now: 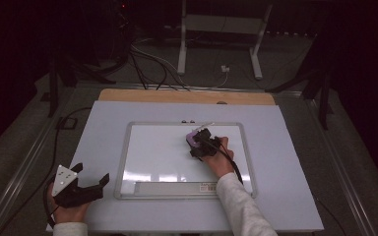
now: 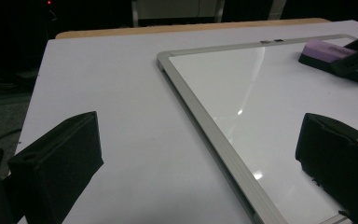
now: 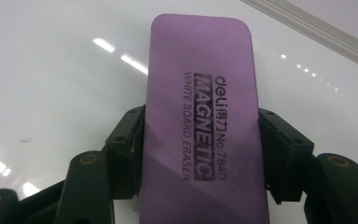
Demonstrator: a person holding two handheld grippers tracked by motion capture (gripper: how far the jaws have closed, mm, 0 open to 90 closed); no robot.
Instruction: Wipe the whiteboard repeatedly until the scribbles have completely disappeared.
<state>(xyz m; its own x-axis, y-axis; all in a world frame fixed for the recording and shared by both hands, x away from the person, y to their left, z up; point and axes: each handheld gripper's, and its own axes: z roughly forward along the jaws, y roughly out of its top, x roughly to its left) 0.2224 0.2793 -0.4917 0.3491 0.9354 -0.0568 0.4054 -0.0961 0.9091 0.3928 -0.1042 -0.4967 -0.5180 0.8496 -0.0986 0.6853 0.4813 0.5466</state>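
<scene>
Seen from the high view, the left gripper [image 1: 91, 176] rests at about eight o'clock on the pale table cover [image 1: 295, 196], off the whiteboard's left edge and well apart from the work. Its two black jaws stand wide apart with nothing between them; in the left gripper view they rise at either side of the frame, one over the table cover, the other over the board's near corner.

Toward the centre lies the whiteboard [image 1: 128, 147], flat on the cover, its grey frame [image 2: 200, 121] running diagonally through the left gripper view. A tray strip [image 1: 167, 187] sits along its six o'clock edge.

At about two o'clock on the board, the right gripper [image 1: 197, 139] is clamped on the purple eraser [image 1: 195, 137], which lies against the white surface near the top edge. In the right gripper view the jaws press the eraser [image 3: 200, 121] on both long sides, its printed label facing up, reading "MAGNETIC WHITE BOARD ERASER". The person's white sleeve [image 1: 238, 204] comes in from five o'clock.
</scene>
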